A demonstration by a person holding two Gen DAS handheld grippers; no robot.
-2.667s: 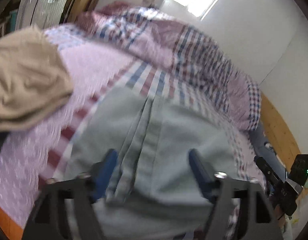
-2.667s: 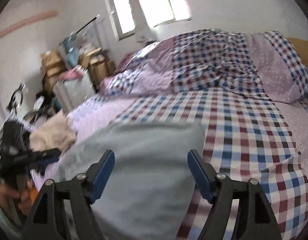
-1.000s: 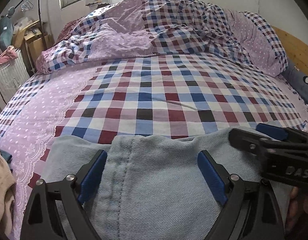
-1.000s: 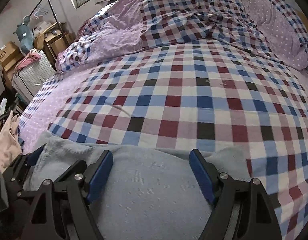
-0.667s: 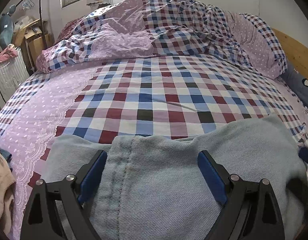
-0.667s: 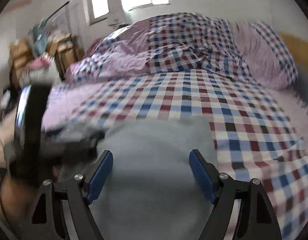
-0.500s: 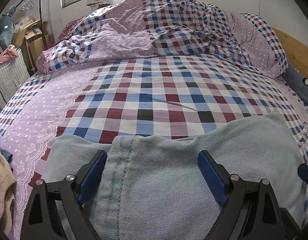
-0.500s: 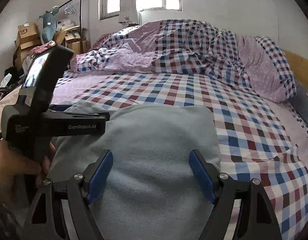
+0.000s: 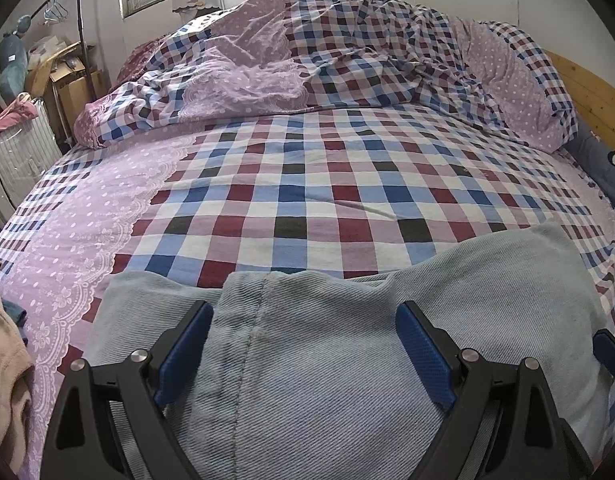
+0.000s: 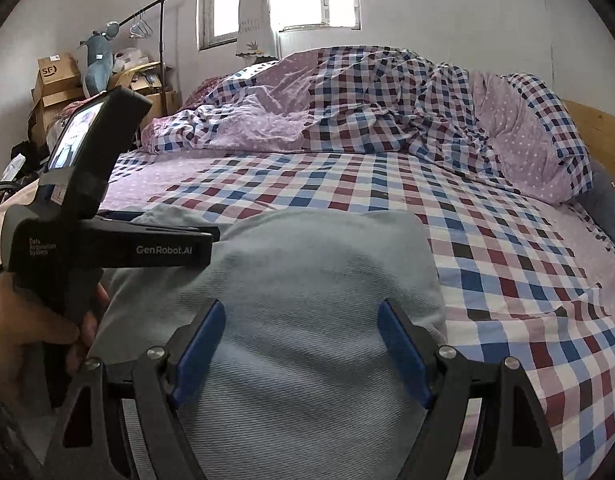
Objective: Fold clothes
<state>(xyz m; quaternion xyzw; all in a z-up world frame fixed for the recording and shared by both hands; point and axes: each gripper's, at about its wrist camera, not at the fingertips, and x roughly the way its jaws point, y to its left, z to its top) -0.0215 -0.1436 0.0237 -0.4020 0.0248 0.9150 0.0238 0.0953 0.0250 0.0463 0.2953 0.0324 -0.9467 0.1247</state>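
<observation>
Both grippers, left gripper (image 9: pixel 303 354) and right gripper (image 10: pixel 301 346), gape empty over the jeans (image 9: pixel 347 360); I've swung right alongside — next fold.

Pale-blue denim garment (image 9: pixel 347 360), checked red-blue-white bedsheet (image 9: pixel 327 200)

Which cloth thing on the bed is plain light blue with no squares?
The folded denim garment at the near edge, under both grippers. The bedsheet and the rumpled quilt behind it are checked and lilac.
</observation>
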